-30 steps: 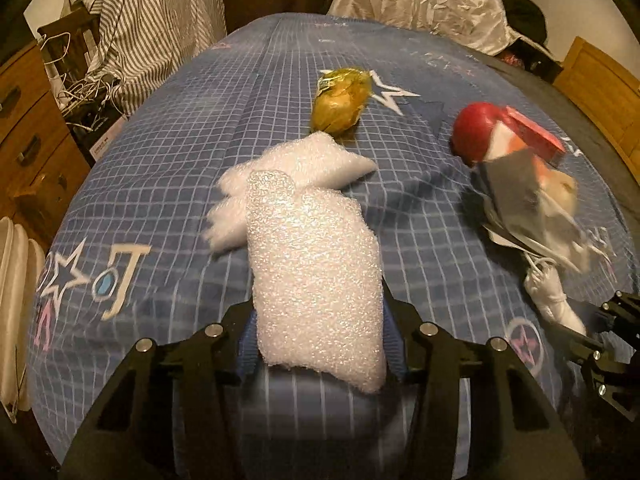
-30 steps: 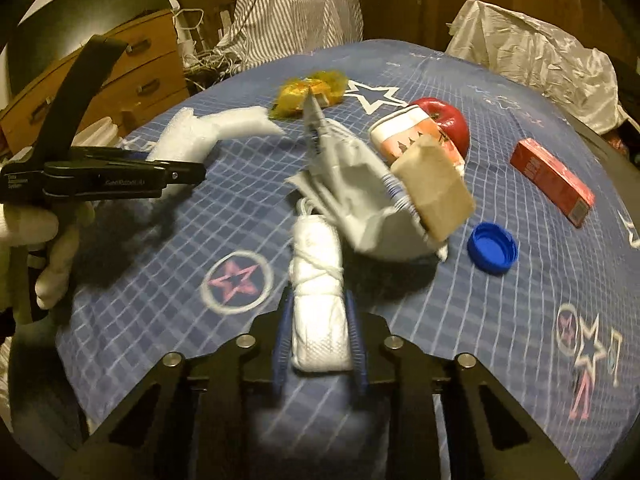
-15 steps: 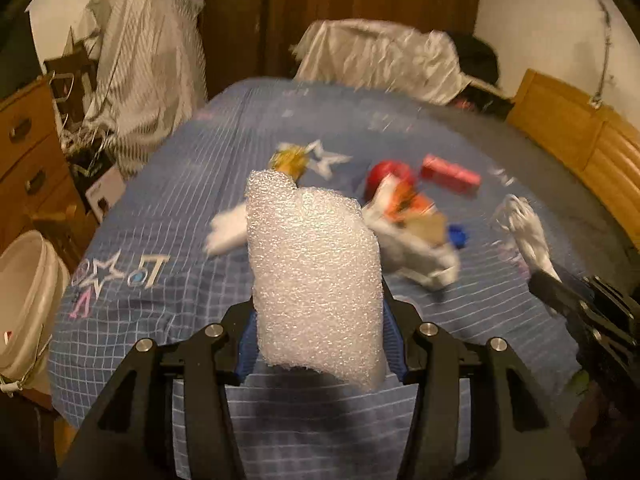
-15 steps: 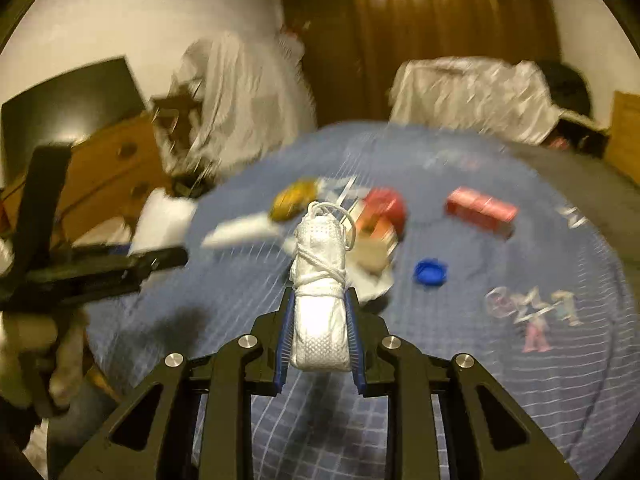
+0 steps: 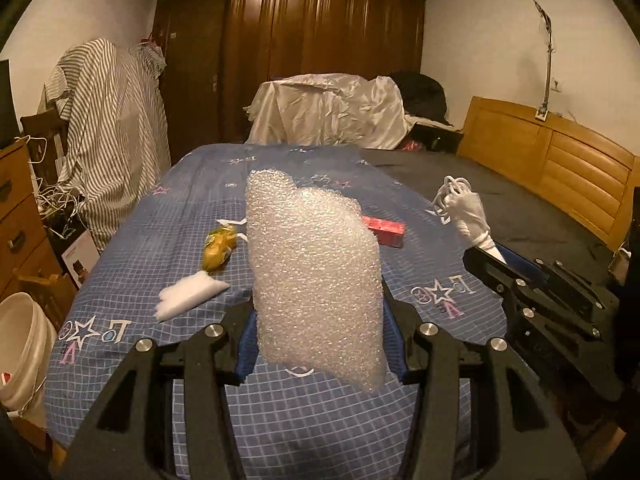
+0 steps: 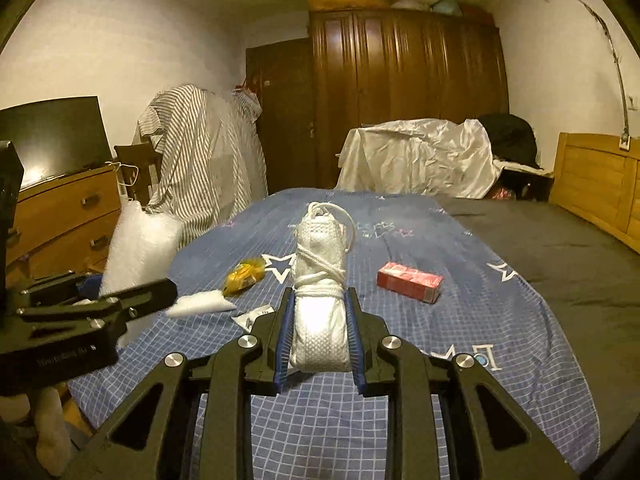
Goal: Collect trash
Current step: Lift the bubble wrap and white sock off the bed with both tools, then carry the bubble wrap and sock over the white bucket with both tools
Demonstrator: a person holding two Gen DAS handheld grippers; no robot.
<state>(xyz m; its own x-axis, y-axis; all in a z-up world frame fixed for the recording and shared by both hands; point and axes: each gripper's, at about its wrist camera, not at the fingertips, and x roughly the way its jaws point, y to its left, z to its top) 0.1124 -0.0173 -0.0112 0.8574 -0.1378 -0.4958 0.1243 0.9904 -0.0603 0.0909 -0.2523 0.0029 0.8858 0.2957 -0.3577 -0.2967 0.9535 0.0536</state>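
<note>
My left gripper [image 5: 318,344] is shut on a white bubble-wrap sheet [image 5: 316,280], held upright above the near end of the bed. My right gripper [image 6: 320,336] is shut on a white cloth bundle tied with cord [image 6: 320,280], also lifted clear of the bed. On the blue checked bedsheet [image 6: 440,352] lie a yellow wrapper [image 6: 243,277], a white foam piece [image 6: 200,304], a red box [image 6: 409,282] and a small torn wrapper [image 6: 252,317]. The right gripper with its white bundle [image 5: 464,212] appears at the right of the left wrist view. The bubble-wrap sheet [image 6: 138,250] shows at the left of the right wrist view.
A white bucket [image 5: 22,352] stands on the floor left of the bed. Wooden drawers [image 6: 64,220] with a screen line the left wall. A striped cloth [image 5: 112,148] hangs over a chair. A dark wardrobe [image 6: 404,96] and a white-draped heap [image 5: 328,112] stand at the far end.
Both grippers have risen and pulled back from the bed with their loads still gripped. The views now tilt up to show the room, and the trash on the bed looks farther away.
</note>
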